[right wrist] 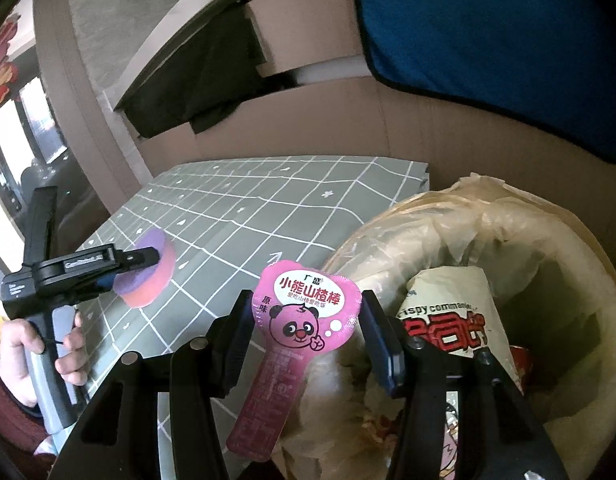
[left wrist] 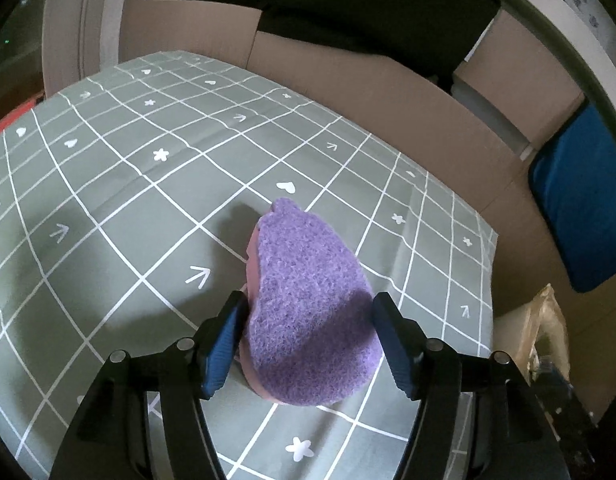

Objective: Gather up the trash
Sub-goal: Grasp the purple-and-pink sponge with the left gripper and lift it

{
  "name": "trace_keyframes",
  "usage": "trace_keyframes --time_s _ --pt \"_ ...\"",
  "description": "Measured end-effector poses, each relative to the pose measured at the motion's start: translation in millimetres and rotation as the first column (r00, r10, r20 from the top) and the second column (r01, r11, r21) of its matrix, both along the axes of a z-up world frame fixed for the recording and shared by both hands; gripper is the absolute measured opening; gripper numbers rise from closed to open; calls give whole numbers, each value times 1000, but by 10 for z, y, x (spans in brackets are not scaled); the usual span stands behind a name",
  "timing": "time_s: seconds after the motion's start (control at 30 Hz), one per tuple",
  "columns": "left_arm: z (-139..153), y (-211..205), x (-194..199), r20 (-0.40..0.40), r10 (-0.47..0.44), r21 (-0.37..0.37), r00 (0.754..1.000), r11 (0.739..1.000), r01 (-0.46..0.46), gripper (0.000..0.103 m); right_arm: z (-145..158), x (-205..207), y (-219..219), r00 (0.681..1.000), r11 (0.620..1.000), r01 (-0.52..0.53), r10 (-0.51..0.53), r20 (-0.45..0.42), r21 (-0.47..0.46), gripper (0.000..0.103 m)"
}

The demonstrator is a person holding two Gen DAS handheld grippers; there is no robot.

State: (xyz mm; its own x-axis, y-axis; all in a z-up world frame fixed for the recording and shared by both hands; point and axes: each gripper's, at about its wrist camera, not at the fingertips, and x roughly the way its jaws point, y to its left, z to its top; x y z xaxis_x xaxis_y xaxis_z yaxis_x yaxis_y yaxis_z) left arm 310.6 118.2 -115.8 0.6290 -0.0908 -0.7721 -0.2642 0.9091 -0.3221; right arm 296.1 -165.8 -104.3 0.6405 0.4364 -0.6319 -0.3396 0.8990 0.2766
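Note:
My left gripper (left wrist: 308,320) is shut on a purple and pink sponge (left wrist: 308,304) and holds it just above the grey checked tablecloth (left wrist: 127,208). The sponge (right wrist: 149,274) and the left gripper (right wrist: 147,258) also show in the right wrist view. My right gripper (right wrist: 305,320) is shut on a pink panda snack wrapper (right wrist: 303,312), held at the near rim of the trash bin (right wrist: 580,380). The bin is lined with a pale plastic bag and holds a snack bag (right wrist: 448,320) and other wrappers.
Cardboard boxes (left wrist: 388,92) stand behind the table. A blue cushion (left wrist: 576,208) leans on them at the right; it also shows in the right wrist view (right wrist: 488,40). The trash bin's bag edge (left wrist: 548,328) lies past the table's right edge.

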Motion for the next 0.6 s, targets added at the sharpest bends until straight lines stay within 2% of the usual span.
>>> trace_keyframes --time_s 0.2,0.3,0.33,0.37,0.47,0.6 --pt "39 -113 -2 15 -50 98 999 994 48 64 101 -102 19 1000 1000 4 -4 17 -12 50" --pt "80 -118 -46 24 -60 116 998 992 56 61 129 -142 3 1000 1000 10 -10 16 -12 50" --pt "102 -119 -68 30 -59 117 998 992 55 57 142 -162 -2 1000 1000 11 -11 16 -13 50" --pt "144 -109 -105 43 -50 128 998 991 44 47 152 -176 -2 1000 1000 11 -11 17 -14 50" --pt "273 -93 -186 74 -61 130 995 990 51 33 210 -224 7 1000 1000 10 -9 28 -24 50" --pt "359 -82 -279 93 -88 145 992 987 74 29 322 -280 32 998 1000 9 -7 56 -26 50"
